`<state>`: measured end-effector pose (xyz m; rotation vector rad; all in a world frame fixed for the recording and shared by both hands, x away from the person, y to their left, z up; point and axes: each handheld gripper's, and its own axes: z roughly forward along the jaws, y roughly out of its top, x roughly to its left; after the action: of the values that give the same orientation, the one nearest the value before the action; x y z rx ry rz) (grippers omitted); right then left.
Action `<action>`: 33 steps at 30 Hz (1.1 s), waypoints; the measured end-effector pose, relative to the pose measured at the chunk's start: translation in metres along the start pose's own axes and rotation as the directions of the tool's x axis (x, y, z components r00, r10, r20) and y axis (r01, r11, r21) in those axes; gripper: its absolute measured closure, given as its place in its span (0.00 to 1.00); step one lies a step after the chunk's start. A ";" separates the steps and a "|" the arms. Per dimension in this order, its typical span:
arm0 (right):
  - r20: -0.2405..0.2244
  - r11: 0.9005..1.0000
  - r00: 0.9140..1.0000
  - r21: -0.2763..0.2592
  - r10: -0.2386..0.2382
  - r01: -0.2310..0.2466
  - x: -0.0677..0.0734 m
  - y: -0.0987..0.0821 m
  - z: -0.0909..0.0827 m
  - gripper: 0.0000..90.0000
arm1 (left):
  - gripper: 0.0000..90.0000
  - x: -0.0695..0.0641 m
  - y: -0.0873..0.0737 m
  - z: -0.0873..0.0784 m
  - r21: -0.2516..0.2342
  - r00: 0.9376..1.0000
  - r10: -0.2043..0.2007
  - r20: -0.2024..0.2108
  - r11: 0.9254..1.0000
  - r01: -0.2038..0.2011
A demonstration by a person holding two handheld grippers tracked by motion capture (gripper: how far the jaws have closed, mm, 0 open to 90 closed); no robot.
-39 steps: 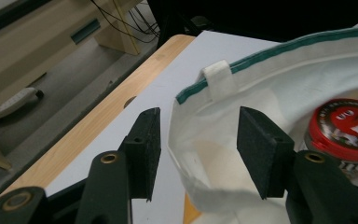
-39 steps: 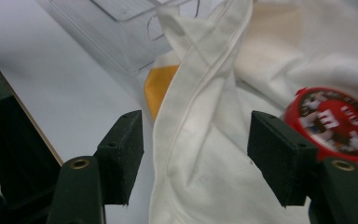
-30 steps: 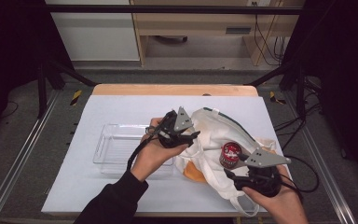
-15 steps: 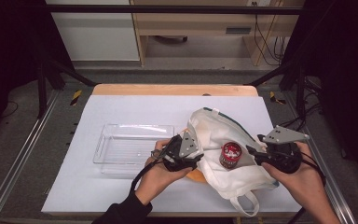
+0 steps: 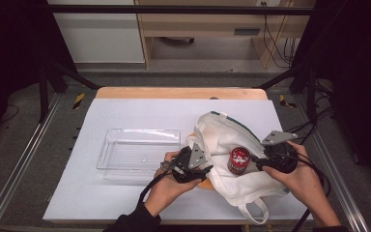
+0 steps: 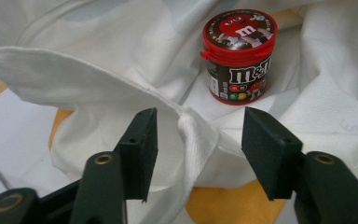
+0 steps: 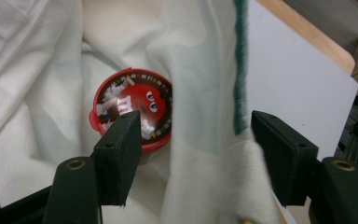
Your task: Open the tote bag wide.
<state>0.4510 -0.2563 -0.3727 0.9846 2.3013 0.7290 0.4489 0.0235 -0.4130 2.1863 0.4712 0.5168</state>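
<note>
Candy tub (image 5: 239,160) sits inside white bag (image 5: 222,135), tray (image 5: 140,152) empty — unpacking barely begun. Left gripper (image 6: 198,140) and right gripper (image 7: 193,158) both part-open, straddling bag rims, pads not pressing.

The left gripper (image 5: 204,169) has dropped to the bag (image 5: 224,140)'s near rim; the right gripper (image 5: 257,162), jaws reopening, straddles the far rim.

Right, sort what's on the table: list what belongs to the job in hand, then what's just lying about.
In the job:
- white cloth bag
- red-lidded candy tub inside it
- left gripper, jaws astride the bag's rim
- right gripper, jaws astride the green-trimmed edge

Lying about:
- clear plastic tray
- orange thing under the bag
</note>
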 end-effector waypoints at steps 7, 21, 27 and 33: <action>0.049 0.996 0.998 0.079 -0.047 0.043 0.005 -0.005 0.011 0.53 | 0.70 -0.001 0.002 0.010 0.010 1.000 0.019 0.008 1.000 -0.019; 0.048 0.989 0.992 0.089 0.117 -0.121 -0.034 -0.026 0.031 0.93 | 0.88 0.004 0.002 0.011 0.042 0.999 0.034 0.026 0.999 -0.035; 0.062 0.986 0.987 0.062 0.149 -0.153 -0.051 -0.025 0.029 0.93 | 0.90 0.005 -0.002 0.010 0.060 0.999 0.038 0.021 0.997 -0.040; 0.063 0.974 0.975 0.058 0.214 -0.218 -0.071 -0.032 0.041 0.93 | 0.91 0.004 -0.008 0.007 0.075 0.999 0.037 0.029 0.996 -0.039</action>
<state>0.5046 -0.3180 -0.4050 1.2841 2.2035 0.7067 0.4549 0.0254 -0.4227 2.2752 0.4419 0.4959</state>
